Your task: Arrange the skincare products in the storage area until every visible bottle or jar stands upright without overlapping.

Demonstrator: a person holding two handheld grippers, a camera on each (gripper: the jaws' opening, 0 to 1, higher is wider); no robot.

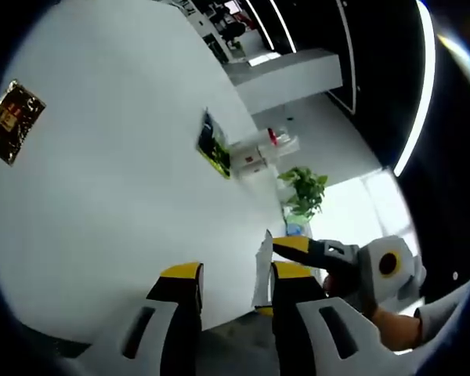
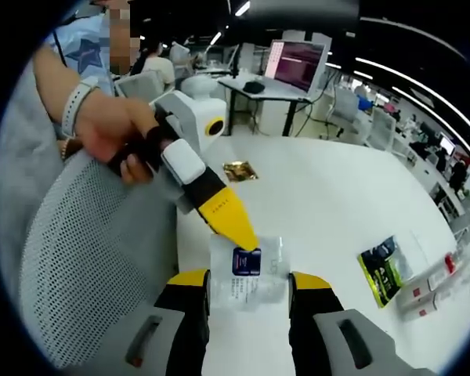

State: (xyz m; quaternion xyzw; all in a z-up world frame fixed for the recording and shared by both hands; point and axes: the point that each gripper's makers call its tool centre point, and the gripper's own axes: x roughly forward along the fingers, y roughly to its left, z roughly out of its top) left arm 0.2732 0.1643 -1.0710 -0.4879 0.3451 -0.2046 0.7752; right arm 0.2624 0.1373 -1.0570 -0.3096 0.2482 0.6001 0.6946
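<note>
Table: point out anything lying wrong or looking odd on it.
The white tubes lie flat near the table edge instead of standing upright. A clear packet sits between the right claw tips, with the left claw touching it.

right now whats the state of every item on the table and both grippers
clear plastic packet with a dark blue label: held between both grippers at the table edge
left gripper: shut on the packet's top
right gripper: jaws apart, the packet between them; grip cannot be told
gold foil sachet: lying flat
green and black sachet: lying flat
white box with red accents: lying on its side
</note>
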